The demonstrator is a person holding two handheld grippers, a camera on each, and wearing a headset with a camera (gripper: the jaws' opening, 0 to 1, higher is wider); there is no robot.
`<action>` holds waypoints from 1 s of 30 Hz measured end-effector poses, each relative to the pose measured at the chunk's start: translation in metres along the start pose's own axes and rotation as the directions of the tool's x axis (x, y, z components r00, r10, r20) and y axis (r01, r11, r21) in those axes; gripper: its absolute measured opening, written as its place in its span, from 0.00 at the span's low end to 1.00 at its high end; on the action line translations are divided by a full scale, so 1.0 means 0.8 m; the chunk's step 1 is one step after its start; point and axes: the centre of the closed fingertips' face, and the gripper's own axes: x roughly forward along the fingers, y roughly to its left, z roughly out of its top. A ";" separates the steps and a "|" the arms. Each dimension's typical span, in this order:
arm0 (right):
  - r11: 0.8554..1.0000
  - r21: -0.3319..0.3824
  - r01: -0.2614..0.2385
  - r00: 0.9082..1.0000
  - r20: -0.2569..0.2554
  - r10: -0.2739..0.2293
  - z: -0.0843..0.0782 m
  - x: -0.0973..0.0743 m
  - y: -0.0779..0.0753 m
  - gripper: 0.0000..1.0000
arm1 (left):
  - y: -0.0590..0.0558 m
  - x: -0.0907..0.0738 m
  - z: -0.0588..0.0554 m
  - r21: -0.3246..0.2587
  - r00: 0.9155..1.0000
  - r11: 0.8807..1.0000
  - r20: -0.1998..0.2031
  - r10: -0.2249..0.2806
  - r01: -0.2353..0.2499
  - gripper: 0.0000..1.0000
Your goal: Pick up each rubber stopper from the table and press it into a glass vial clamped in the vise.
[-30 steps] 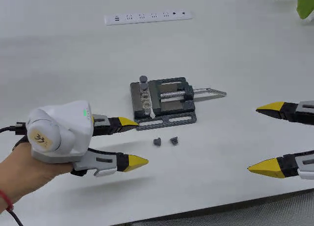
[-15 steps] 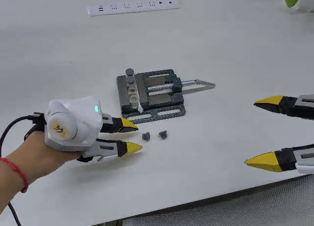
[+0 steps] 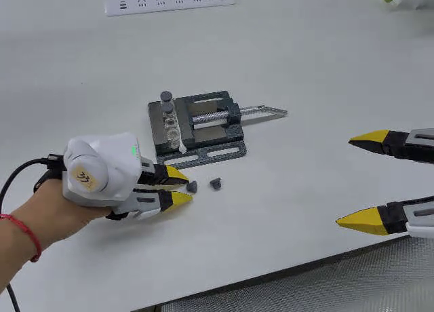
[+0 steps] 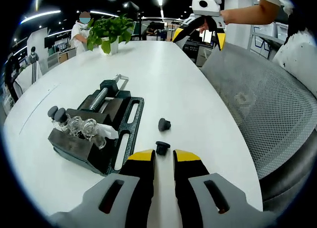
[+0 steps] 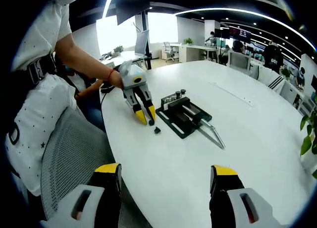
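Lying just ahead of L tool [image 4: 163, 156], rubber stopper [image 4: 162, 147], jaws apart.

The table [image 3: 305, 68] is smooth, matt white. At frame centre the vise [image 3: 230, 119] looks dark matt metal, its screw [image 3: 254, 111] shiny; vials [image 4: 89, 129] clear glass; stoppers [image 3: 215, 184] dull, probably rubber.

The right hand-held gripper [image 3: 343, 182] runs off the head view's edge; the vials [image 3: 173, 130] seem too small to count.

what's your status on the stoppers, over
Left gripper open, tips at near dark grey rubber stopper. Right gripper open, held off. Second stopper loose nearby. Nothing blocking.
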 end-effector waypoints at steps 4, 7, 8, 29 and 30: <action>1.000 0.006 0.001 1.000 -0.003 -0.001 -0.003 0.000 -0.002 0.71 | 0.001 0.002 -0.001 -0.004 1.000 1.000 0.002 -0.002 0.002 0.10; 1.000 0.008 0.001 1.000 -0.003 -0.001 -0.002 0.000 -0.002 0.71 | 0.002 0.002 -0.001 -0.005 1.000 1.000 0.004 -0.002 0.002 0.08; 1.000 0.006 0.001 1.000 -0.003 -0.001 -0.002 0.000 -0.002 0.71 | 0.002 0.001 -0.002 -0.009 1.000 1.000 0.003 -0.002 0.002 0.07; 1.000 0.010 0.000 1.000 -0.009 0.000 0.001 0.002 0.001 0.70 | 0.002 0.002 0.003 -0.024 1.000 1.000 0.017 -0.009 0.009 0.05; 1.000 0.010 0.000 1.000 -0.009 0.000 0.001 0.002 0.001 0.70 | 0.001 0.001 0.003 -0.028 1.000 1.000 0.018 -0.010 0.010 0.05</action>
